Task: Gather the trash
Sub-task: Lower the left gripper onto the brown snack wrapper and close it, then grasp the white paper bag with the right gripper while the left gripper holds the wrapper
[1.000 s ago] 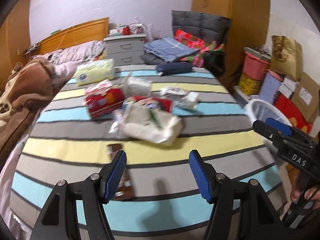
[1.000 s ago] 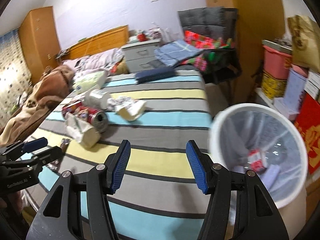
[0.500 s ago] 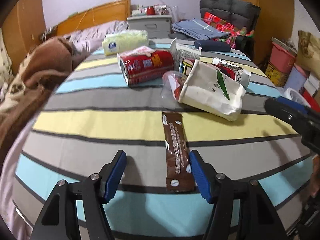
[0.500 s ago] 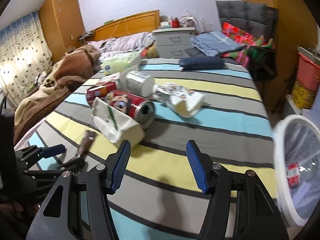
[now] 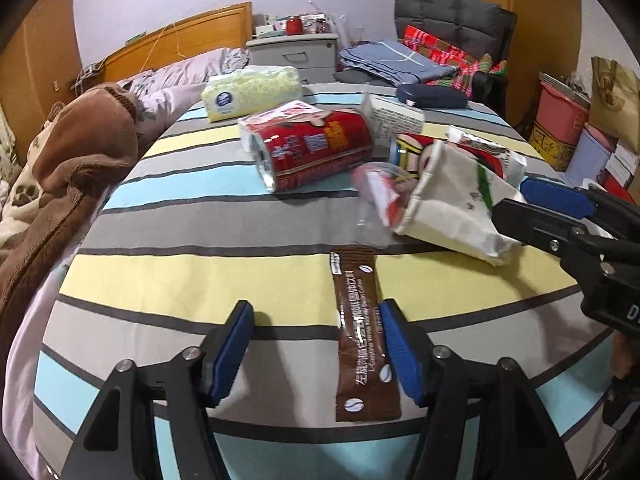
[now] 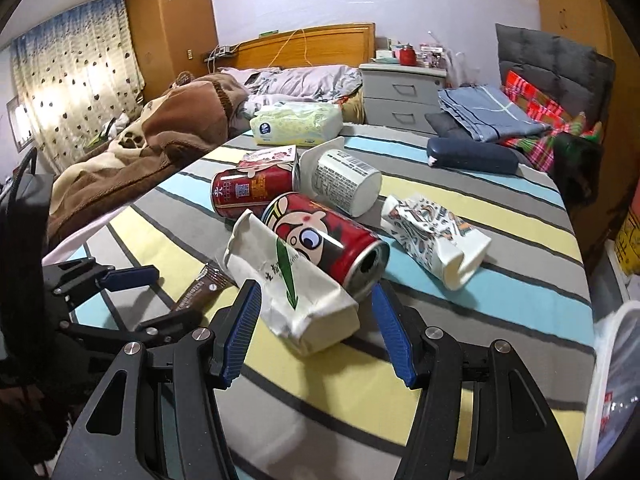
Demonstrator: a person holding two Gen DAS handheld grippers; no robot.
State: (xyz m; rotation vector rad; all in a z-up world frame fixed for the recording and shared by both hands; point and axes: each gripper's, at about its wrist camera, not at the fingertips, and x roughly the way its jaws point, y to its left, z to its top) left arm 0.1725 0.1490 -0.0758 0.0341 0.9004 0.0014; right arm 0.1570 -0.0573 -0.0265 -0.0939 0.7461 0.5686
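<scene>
While the left claw (image 5: pixel 316 344) closes around a brown sachet (image 5: pixel 362 336), the right claw (image 6: pixel 316 328) stands spread.

Chinese print on brown sachet (image 5: pixel 362 336)

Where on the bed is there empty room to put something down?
The striped bedsheet is bare between the brown blanket and the brown coffee sachet, and past the crumpled patterned paper cup toward the white bin. The middle, around the red cans, is crowded.

Striped bed (image 6: pixel 500 216), wooden headboard (image 6: pixel 320 46), grey nightstand (image 6: pixel 402 94), perhaps curtained window (image 6: pixel 68 92).
</scene>
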